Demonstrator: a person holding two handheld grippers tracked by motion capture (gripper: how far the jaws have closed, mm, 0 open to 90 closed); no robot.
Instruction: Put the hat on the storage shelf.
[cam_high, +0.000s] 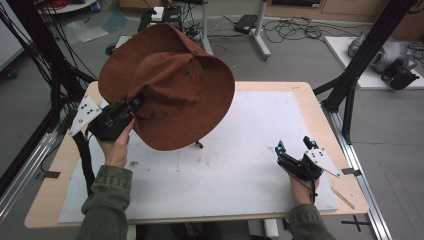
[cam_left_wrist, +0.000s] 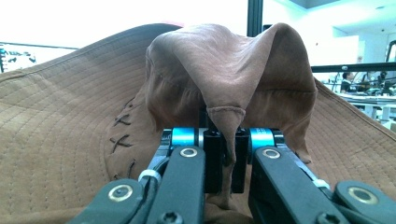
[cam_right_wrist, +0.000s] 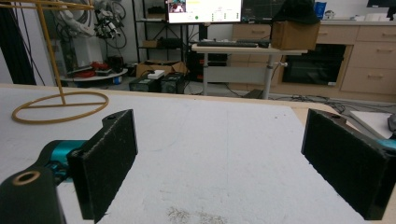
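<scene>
My left gripper (cam_high: 134, 106): jaws closed on pinched fold of brown hat (cam_high: 170, 85), held up in upper left of frame, above white surface (cam_high: 250, 150). Hat brim tilted, crown toward me. Yellow wire stand (cam_right_wrist: 60, 105) sits under hat; stand likely next target. Right gripper (cam_high: 295, 146) low at right, jaws wide apart, empty, well apart from hat. Fabric soft, stitched, floppy; surface matte.

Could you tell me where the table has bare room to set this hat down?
The white mat lies bare between the hat and the right gripper, and along its near edge. The far-left corner is crowded: the wire stand sits there under the hat.
</scene>
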